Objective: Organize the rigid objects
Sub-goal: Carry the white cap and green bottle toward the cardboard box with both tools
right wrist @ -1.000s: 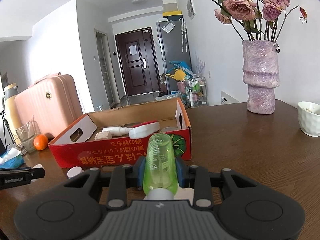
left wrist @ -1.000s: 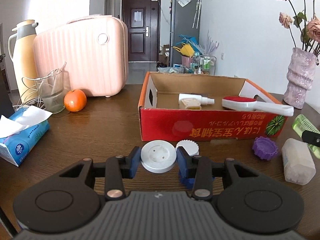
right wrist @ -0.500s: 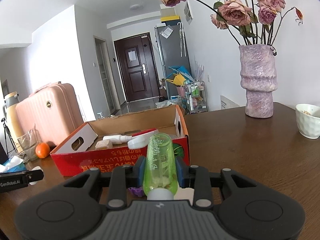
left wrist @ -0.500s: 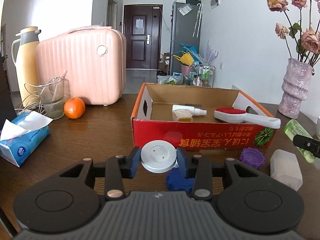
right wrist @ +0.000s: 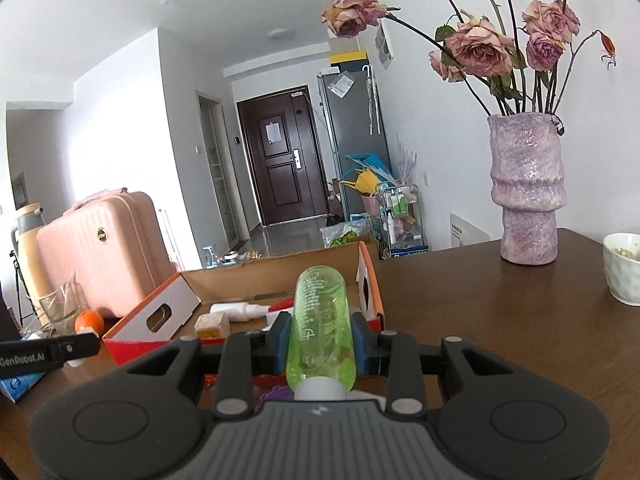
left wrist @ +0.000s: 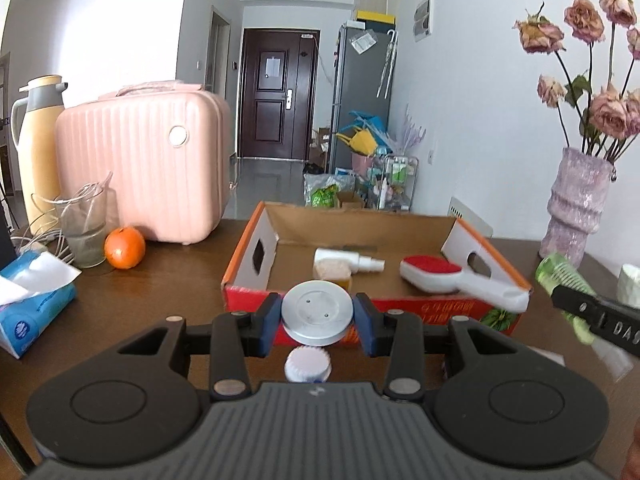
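Note:
My left gripper (left wrist: 317,317) is shut on a round white lid (left wrist: 317,312) and holds it above the table, just before the near wall of the red cardboard box (left wrist: 360,304). Inside the box lie a white spray bottle (left wrist: 344,259), a small tan block (left wrist: 332,270) and a red-and-white brush (left wrist: 448,278). A small ribbed white cap (left wrist: 307,366) sits on the table below the lid. My right gripper (right wrist: 321,334) is shut on a green transparent bottle (right wrist: 321,328), lifted at the box's right end (right wrist: 370,292).
A pink suitcase (left wrist: 144,160), a thermos (left wrist: 38,148), a glass with cables (left wrist: 82,232), an orange (left wrist: 125,248) and a blue tissue pack (left wrist: 32,304) stand to the left. A purple vase with dried roses (right wrist: 528,188) and a white bowl (right wrist: 624,272) stand on the right.
The left gripper has risen with the white lid and come closer to the box, so the box's inside shows from higher. The right gripper has lifted the green bottle slightly.

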Tool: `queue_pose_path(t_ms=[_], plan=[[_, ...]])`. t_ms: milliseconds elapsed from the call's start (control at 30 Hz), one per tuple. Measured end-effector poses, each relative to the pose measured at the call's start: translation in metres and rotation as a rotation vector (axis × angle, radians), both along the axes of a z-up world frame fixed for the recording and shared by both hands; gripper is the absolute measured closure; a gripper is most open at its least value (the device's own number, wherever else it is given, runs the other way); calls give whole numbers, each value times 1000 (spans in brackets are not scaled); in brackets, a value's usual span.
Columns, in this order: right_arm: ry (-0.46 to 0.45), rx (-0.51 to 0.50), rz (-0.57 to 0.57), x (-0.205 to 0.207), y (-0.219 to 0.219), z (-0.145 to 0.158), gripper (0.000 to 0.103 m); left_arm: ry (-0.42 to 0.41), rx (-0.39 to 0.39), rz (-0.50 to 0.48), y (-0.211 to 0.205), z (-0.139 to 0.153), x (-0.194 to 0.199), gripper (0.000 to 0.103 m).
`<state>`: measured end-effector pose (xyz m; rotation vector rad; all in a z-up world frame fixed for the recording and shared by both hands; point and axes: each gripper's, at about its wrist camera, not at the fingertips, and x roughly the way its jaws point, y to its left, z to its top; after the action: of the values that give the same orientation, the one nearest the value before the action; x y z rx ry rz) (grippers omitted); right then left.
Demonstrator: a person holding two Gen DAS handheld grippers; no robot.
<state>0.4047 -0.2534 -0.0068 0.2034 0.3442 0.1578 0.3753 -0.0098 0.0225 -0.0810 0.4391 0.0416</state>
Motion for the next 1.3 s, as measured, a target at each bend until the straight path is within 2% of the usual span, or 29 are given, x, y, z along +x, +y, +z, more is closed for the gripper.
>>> queue_pose_path(t_ms=[667, 1300], plan=[[-27, -7, 35, 45, 13, 3, 73, -42, -18, -6, -26, 10, 50, 63], [-26, -1, 37, 99, 26, 5, 73, -49, -9, 15, -26, 10, 100, 63]])
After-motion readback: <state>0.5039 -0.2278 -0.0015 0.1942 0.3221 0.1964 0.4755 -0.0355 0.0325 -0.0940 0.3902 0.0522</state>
